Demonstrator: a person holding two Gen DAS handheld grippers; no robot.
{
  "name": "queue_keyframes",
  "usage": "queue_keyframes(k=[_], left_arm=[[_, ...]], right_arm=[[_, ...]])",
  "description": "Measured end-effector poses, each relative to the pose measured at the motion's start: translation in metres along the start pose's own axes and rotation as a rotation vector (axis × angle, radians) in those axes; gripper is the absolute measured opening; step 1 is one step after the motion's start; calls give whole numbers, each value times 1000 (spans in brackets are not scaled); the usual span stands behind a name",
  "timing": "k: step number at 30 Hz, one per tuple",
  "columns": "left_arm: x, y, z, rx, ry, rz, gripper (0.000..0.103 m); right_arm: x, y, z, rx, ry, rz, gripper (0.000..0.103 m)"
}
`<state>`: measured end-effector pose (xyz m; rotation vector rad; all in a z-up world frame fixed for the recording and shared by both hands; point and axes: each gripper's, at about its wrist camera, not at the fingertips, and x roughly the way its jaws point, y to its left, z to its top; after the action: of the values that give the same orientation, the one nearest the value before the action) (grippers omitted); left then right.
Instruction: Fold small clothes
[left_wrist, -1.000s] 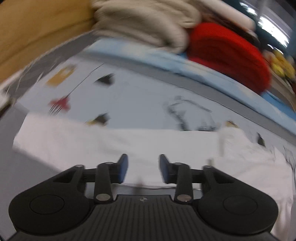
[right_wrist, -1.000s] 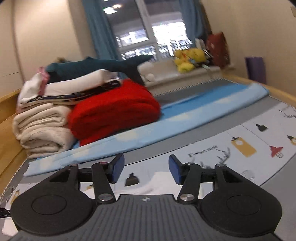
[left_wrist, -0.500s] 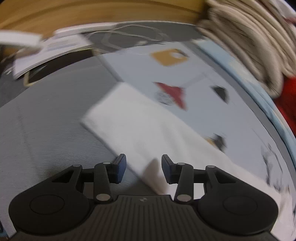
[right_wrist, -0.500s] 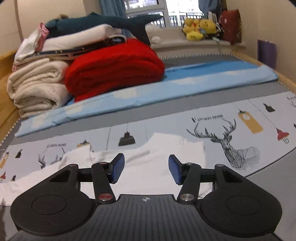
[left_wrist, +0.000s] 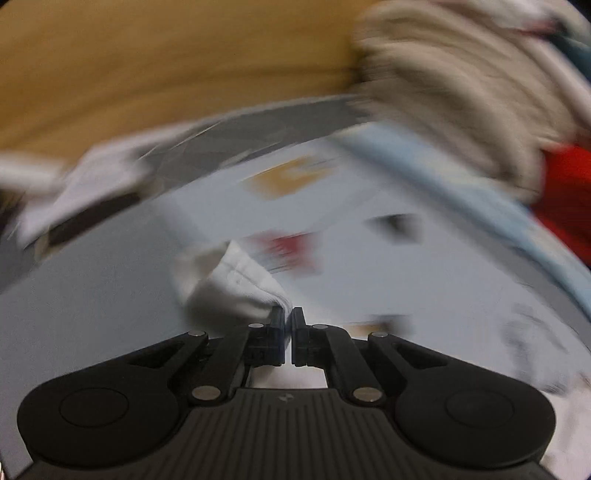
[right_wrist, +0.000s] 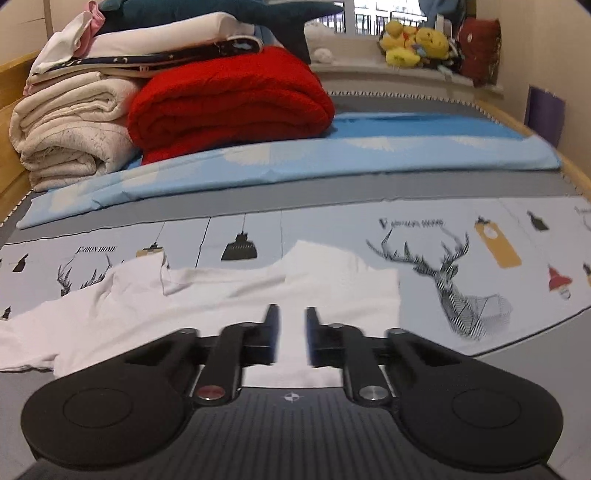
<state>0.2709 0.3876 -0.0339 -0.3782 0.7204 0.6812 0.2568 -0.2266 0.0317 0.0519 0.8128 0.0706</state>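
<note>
White cotton garment (right_wrist: 207, 306) is handling limp; left tongs (left_wrist: 288, 317) are pinching its corner, right tongs (right_wrist: 290, 325) are closing narrowly over its hem.

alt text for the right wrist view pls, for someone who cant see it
The right gripper hangs low over a white garment spread on a printed bedsheet, its jaws having just been closing to a narrow gap, with cloth showing in it. Behind lie a blue sheet, a folded red blanket and stacked cream blankets.
</note>
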Motion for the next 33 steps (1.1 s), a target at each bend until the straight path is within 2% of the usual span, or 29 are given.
queue_keyframes(k=[4,9,11,13,14,15,16,17,18,21,23,26,31,33], left_arm=[[-52,-91,-10,78,-16,-243,3],[-115,-203,-53,118,80,-618,3],[-132,-239,-72,130,163,-794,3],[-139,-270,-88,164,319,-967,12],[-141,-280,-95,189,372,-1025,19],[-142,-284,-98,208,369,-1024,26],[-143,-285,-98,237,348,-989,29],[-140,-285,-98,258,335,-947,29],[-133,-282,-96,275,328,-890,29],[-106,-272,-90,321,322,-639,29],[-88,-263,-87,293,336,-555,29],[-67,-247,-72,231,364,-530,29],[-65,-240,-55,218,347,-528,29],[-61,-242,-51,215,344,-522,29]], right_arm=[[8,-1,-6,28,57,17,10],[20,-1,-16,85,126,37,10],[26,-4,-18,128,150,58,11],[32,-7,-17,187,159,98,12],[36,-9,-17,217,167,121,21],[40,-10,-17,244,177,136,27],[43,-11,-18,270,182,146,33],[47,-12,-18,290,187,153,33],[51,-12,-19,304,194,159,33],[66,-12,-22,345,227,150,33],[78,-13,-24,374,245,157,34],[94,-16,-29,423,275,84,34],[119,-24,-35,500,310,48,34],[125,-21,-36,484,318,34,33]])
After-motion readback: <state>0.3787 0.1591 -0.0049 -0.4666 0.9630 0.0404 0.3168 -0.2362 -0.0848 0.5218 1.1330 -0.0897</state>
